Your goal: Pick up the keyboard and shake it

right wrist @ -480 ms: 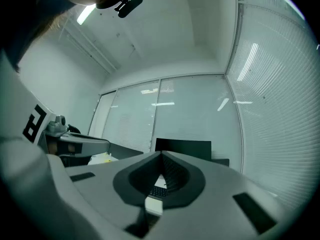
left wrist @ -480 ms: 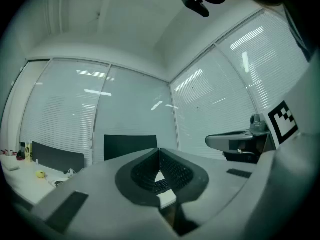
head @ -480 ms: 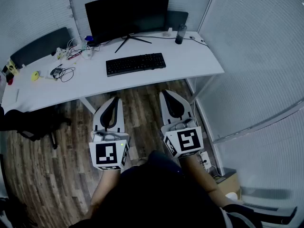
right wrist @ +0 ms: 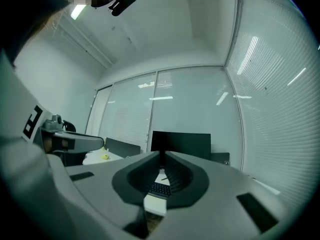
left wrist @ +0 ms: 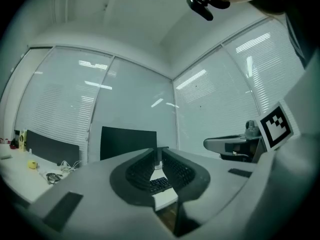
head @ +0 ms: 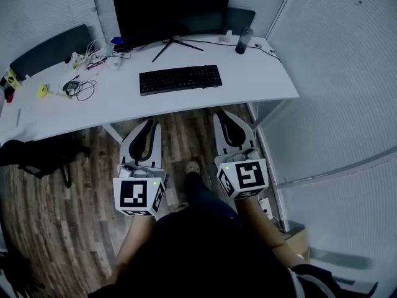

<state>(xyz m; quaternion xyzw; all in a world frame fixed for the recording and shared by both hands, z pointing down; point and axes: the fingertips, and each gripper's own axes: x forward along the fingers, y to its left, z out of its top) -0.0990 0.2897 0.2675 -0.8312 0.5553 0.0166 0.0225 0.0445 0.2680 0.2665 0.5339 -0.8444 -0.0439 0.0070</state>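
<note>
Wooden floor (head: 56, 216) fills the lower half of the head view, and a long white bench (head: 260, 79) runs across the top. At the back of the bench stands a dark monitor (head: 170, 8) on a splayed foot. In front of it, right in the middle of the bench, lies the black keyboard (head: 180, 79), flat and parallel to the front edge. Nothing is touching it.

Down to the grippers now. The left gripper (head: 149, 124) hangs over the floor just short of the bench edge, pointing at the keyboard's left half. Its jaws are closed together with nothing between them. The right gripper (head: 222, 112) sits level beside it, aimed past the keyboard's right end, jaws likewise pressed shut and empty. Both are well apart from the keyboard, and each gripper view shows it lying far beyond the closed tips.

A dark bottle (head: 240, 41) stands upright at the bench's back right. A tangle of cables (head: 80, 89) lies at the left, with a small yellow thing (head: 41, 91) beside it.
</note>
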